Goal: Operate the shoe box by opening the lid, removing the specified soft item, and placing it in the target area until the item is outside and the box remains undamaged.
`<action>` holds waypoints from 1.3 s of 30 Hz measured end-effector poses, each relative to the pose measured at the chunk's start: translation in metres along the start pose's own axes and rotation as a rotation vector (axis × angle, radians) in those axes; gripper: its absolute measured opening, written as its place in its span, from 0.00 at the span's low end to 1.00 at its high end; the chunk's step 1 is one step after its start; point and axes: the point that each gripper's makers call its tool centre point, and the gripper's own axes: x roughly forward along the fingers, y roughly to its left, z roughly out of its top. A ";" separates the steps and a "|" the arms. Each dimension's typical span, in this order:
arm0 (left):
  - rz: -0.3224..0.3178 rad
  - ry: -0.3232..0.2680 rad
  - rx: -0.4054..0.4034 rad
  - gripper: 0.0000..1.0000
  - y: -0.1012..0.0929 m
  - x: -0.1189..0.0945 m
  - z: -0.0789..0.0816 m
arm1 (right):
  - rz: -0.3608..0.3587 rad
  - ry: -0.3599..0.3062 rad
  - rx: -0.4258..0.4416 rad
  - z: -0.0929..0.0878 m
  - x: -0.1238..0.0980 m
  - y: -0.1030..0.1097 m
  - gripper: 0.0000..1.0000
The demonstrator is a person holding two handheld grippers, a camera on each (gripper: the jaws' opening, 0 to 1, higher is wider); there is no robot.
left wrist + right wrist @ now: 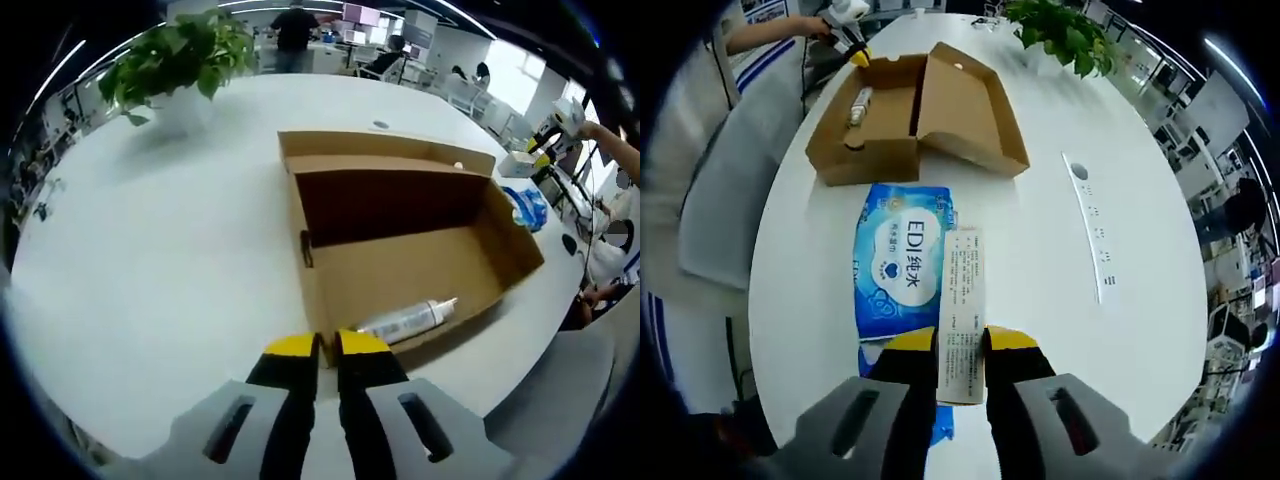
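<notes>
The brown cardboard shoe box (400, 270) lies on the white table with its lid (380, 150) folded back. A white tube (410, 320) rests inside, against the near wall. My left gripper (328, 347) is at the box's near corner, its yellow-tipped jaws closed on the wall's edge. In the right gripper view the box (875, 155) sits further off, with the left gripper (855, 55) at its far corner. A blue soft wipes pack (902, 260) lies on the table in front of the box. My right gripper (962, 345) is shut on the pack's white printed strip (962, 290).
A potted plant (180, 60) stands at the table's far side. Grey chairs (730, 200) line the table edge beside the box. A grey inlaid strip (1085, 225) runs along the tabletop. A person's arm (770, 35) holds the left gripper. Desks and people fill the background.
</notes>
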 end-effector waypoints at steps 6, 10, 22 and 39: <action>0.011 0.010 0.008 0.03 0.000 0.000 0.000 | 0.009 0.021 0.020 -0.021 0.006 -0.002 0.15; 0.013 0.013 0.008 0.03 0.001 0.000 -0.001 | 0.016 0.035 0.032 -0.036 0.010 -0.002 0.15; 0.026 0.018 0.003 0.03 -0.005 -0.003 -0.001 | 0.039 0.080 0.015 -0.071 0.025 -0.004 0.15; 0.037 0.041 0.019 0.03 -0.009 -0.004 0.000 | 0.039 0.144 -0.027 -0.112 0.031 -0.006 0.15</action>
